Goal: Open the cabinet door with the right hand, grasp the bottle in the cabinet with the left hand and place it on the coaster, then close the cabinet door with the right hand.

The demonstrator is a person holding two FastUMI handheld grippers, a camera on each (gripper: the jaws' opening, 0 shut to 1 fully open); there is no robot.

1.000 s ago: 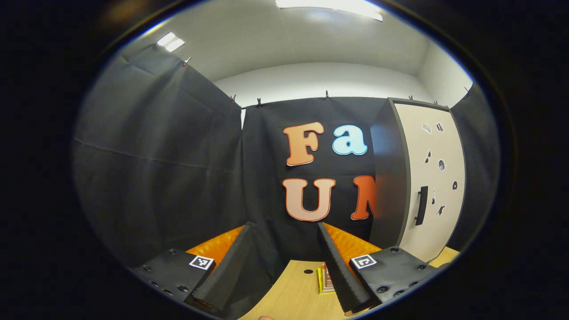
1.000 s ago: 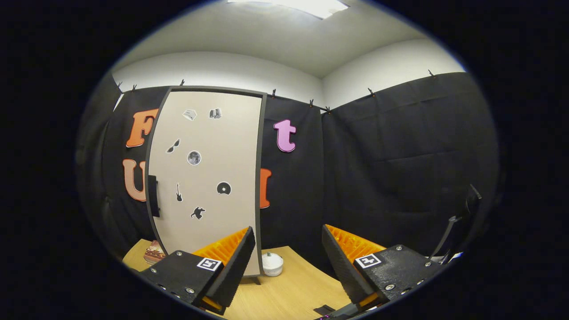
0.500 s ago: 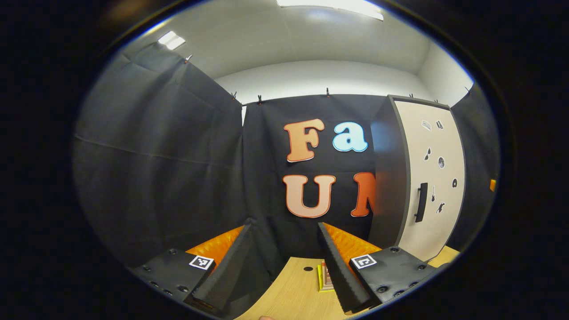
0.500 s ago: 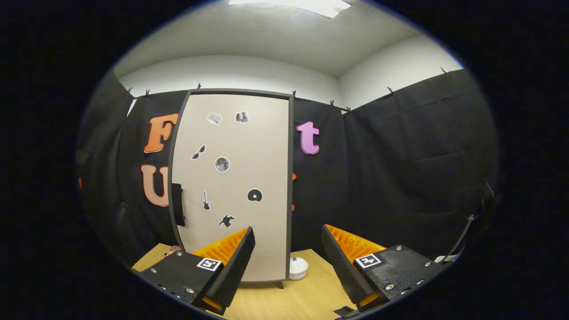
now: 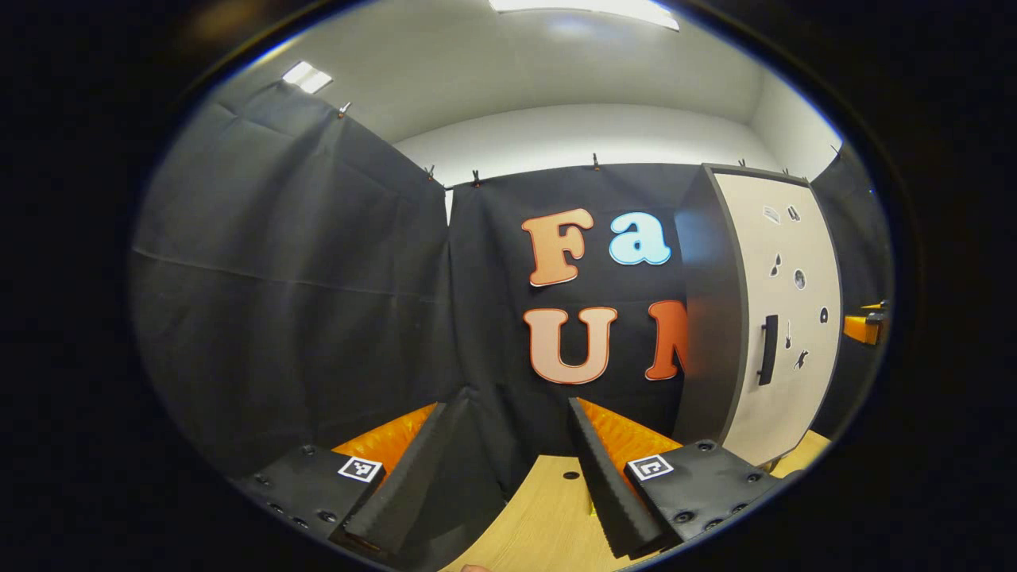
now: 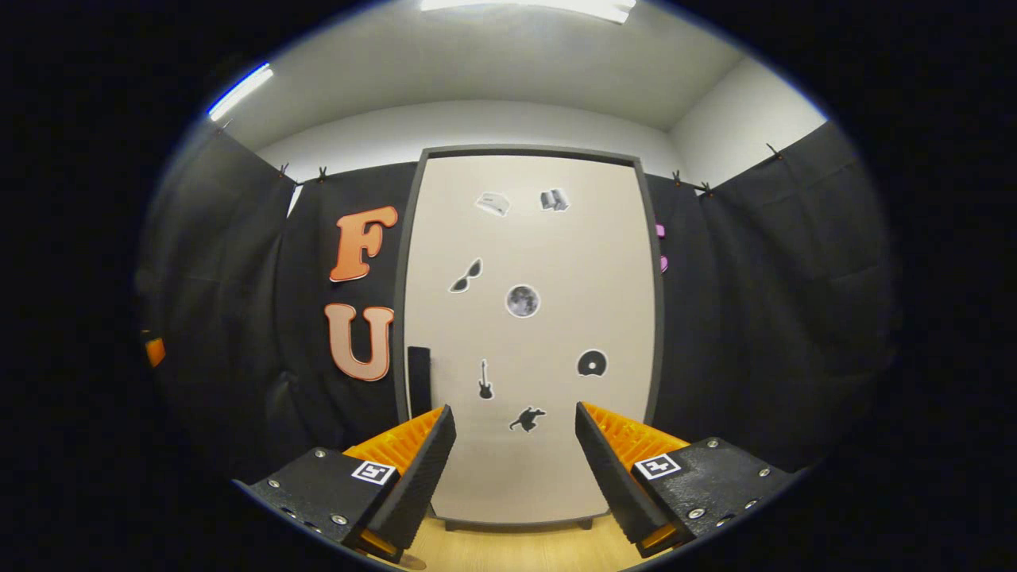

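A tall cabinet with a dark frame stands on the wooden table, its beige door (image 6: pixel 528 334) closed and dotted with small black stickers. A dark vertical handle (image 6: pixel 419 380) sits on the door's left edge. My right gripper (image 6: pixel 515 469) is open and faces the door squarely, a short way in front of its lower half. In the left gripper view the same cabinet (image 5: pixel 783 318) stands off to the right, with its handle (image 5: pixel 767 349) showing. My left gripper (image 5: pixel 516 477) is open over the table with nothing between its fingers. The closed door hides the inside of the cabinet.
The wooden table (image 5: pixel 548 516) runs under both grippers and has a small dark hole (image 5: pixel 570 475) near the back. Black cloth walls close the booth at the back and on both sides. At the right edge of the left gripper view a bit of the other gripper (image 5: pixel 866 326) shows.
The right gripper has swung left and moved closer, so the door now sits centred in front of it; the small white jar by the cabinet has left its view. The left gripper has shifted slightly.
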